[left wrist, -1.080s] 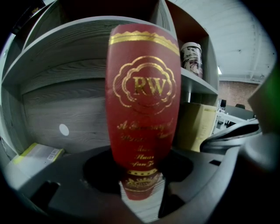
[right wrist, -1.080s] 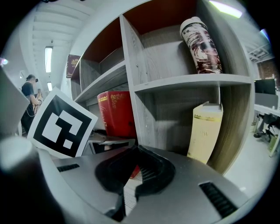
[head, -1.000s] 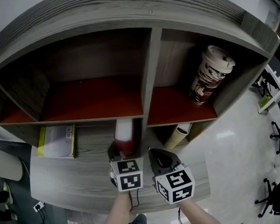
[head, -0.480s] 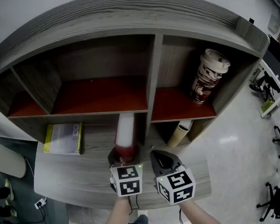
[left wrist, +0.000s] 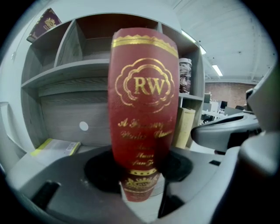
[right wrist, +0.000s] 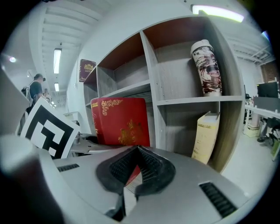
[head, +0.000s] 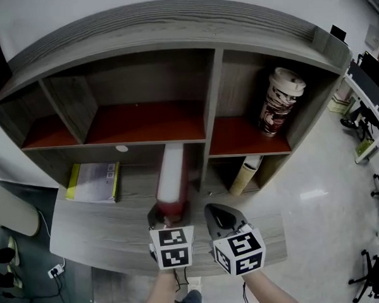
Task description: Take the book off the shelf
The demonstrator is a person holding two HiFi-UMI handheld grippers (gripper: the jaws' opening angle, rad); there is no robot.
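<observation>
Left claw (head: 169, 213) grips red, gold-lettered book (left wrist: 144, 109); right claw (right wrist: 138, 151) closed, empty.

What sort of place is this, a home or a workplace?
Probably an open office: swivel chairs and desks stand on the shiny floor, strip lights run overhead, and the grey shelf holds books.

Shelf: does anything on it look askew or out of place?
Yes. The cream book in the lower right compartment leans tilted instead of standing upright. The red book stands upright, clamped in the left gripper. Nothing looks spilled or damaged.
</observation>
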